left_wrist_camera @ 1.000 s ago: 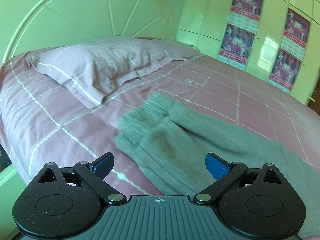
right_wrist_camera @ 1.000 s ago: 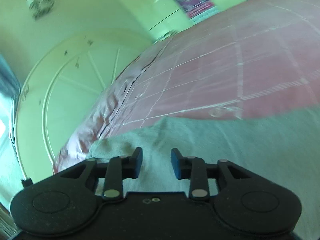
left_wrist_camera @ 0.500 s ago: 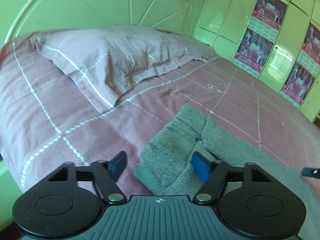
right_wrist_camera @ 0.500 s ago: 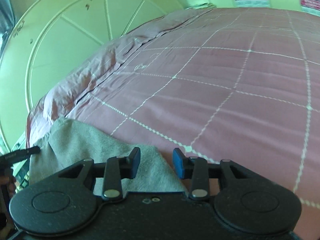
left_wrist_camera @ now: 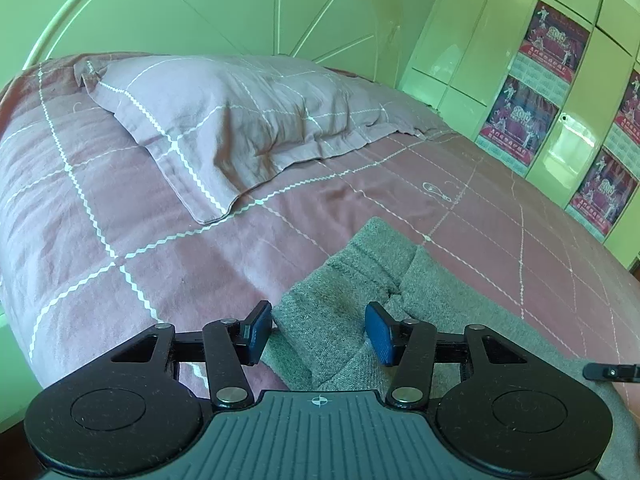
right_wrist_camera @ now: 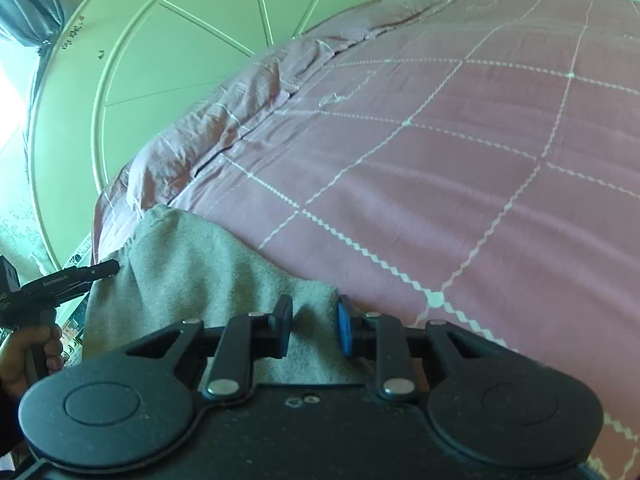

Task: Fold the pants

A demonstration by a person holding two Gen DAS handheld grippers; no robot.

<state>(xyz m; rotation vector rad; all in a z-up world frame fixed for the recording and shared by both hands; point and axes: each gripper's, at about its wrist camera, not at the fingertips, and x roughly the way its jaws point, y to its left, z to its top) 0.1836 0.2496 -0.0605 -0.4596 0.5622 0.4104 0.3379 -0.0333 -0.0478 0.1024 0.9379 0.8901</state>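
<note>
Grey knit pants lie on the pink checked bedspread. In the left wrist view my left gripper is open, its blue pads on either side of the pants' folded near end, low over the cloth. In the right wrist view the pants show as a grey strip running to the left. My right gripper is open with a narrow gap, its pads straddling the pants' corner edge. The left gripper's tip and the hand holding it show at the left edge there.
A pink pillow lies at the head of the bed before the pale green arched headboard. Wardrobe doors with posters stand on the right. The bed's near edge drops off at the lower left.
My left gripper has moved in low over the pants' end and its jaws have narrowed. My right gripper has swung from over the pants' middle to the corner edge.
</note>
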